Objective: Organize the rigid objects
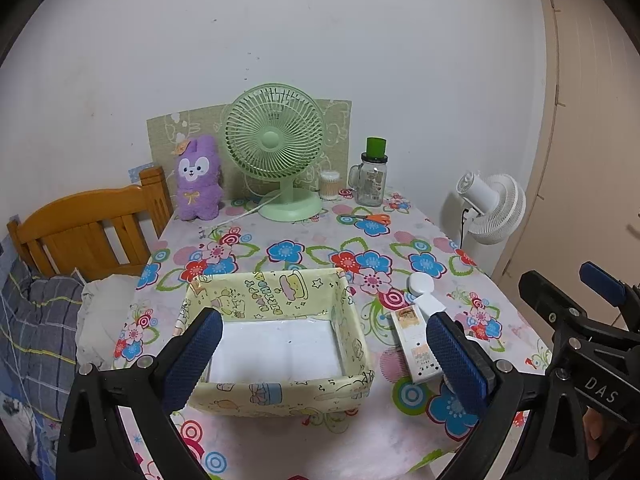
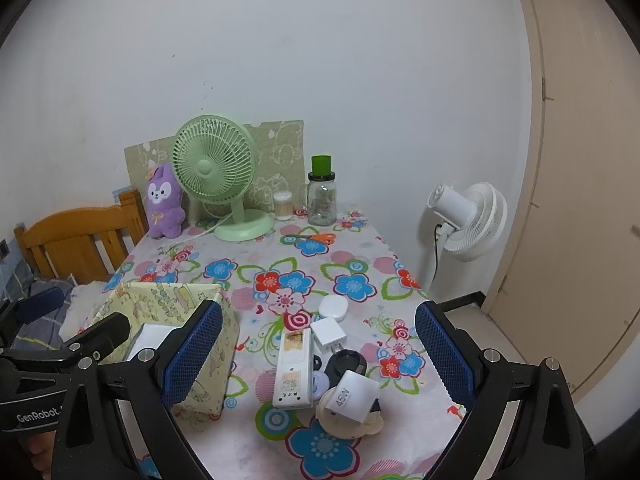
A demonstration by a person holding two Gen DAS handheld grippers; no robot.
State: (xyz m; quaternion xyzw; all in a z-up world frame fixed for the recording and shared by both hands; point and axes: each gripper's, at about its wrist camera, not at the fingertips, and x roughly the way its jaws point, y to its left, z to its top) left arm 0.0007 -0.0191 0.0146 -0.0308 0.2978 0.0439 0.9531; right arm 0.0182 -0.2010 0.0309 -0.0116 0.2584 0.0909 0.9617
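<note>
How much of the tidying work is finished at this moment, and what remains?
Nothing looks done: the yellow storage box holds only its white liner. Nothing is in hand; the left gripper and right gripper are both open and empty. Left to do: the white remote, the 45W charger, the small white plug and the round white case lie on the tablecloth beside the box.

The remote's (image 1: 414, 346) lower end sits behind the left gripper's finger (image 1: 456, 356), a round lilac thing (image 2: 320, 385) hides mostly under it, and jar label print (image 1: 374, 184) is unreadable.
</note>
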